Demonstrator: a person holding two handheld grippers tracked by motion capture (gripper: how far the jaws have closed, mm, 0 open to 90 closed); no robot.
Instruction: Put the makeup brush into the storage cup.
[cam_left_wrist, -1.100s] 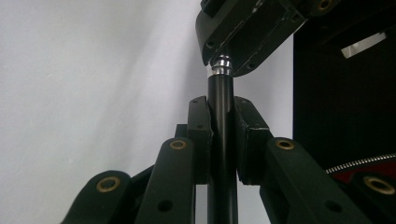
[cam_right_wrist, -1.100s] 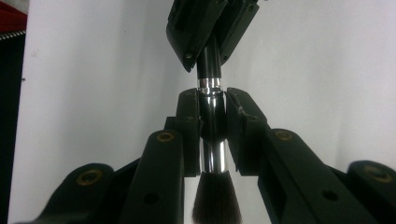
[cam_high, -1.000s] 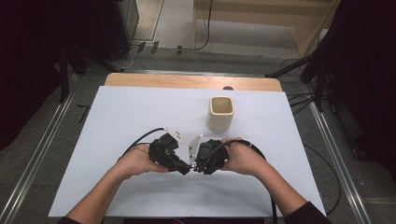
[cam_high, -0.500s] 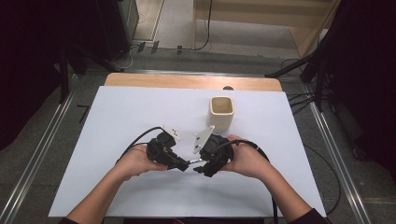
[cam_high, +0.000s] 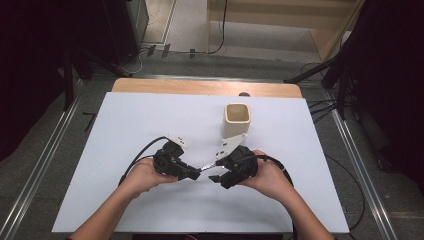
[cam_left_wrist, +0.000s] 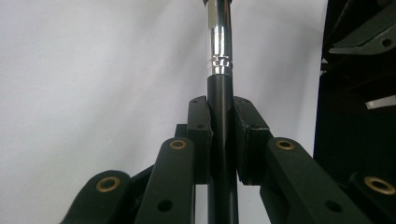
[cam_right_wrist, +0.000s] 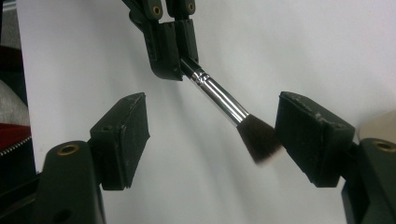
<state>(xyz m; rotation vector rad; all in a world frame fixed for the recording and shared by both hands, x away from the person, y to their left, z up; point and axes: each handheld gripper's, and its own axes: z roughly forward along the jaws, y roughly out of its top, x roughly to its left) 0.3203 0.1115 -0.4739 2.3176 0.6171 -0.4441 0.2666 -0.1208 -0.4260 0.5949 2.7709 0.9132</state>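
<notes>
Holding a makeup brush (cam_right_wrist: 224, 108) w/ your left hand-held gripper (cam_high: 194, 172): its jaws are clenched on the black handle, just below the silver ferrule, as the left gripper view shows (cam_left_wrist: 220, 121). The brush sits low over the white surface (cam_high: 150, 120), near the front middle, pointing from your left hand (cam_high: 142, 176) toward your right hand (cam_high: 267, 175).

Your right hand-held gripper (cam_high: 214, 172) is released, jaws spread wide. In the right gripper view the dark bristle tuft w/ pale tips lies between those two pads (cam_right_wrist: 310, 137), much closer to the right-hand pad; can't tell if it touches it, the tip is blurred. The ferrule runs diagonally up to the left gripper's jaws at the top of that view.

In the high view the two grippers meet tip to tip, brush bridging them, approx. centred betw. your forearms. A beige square cup (cam_high: 237, 120) stands upright on the surface behind the right gripper, near but apart from it. Cables trail back from both grippers toward you.
</notes>
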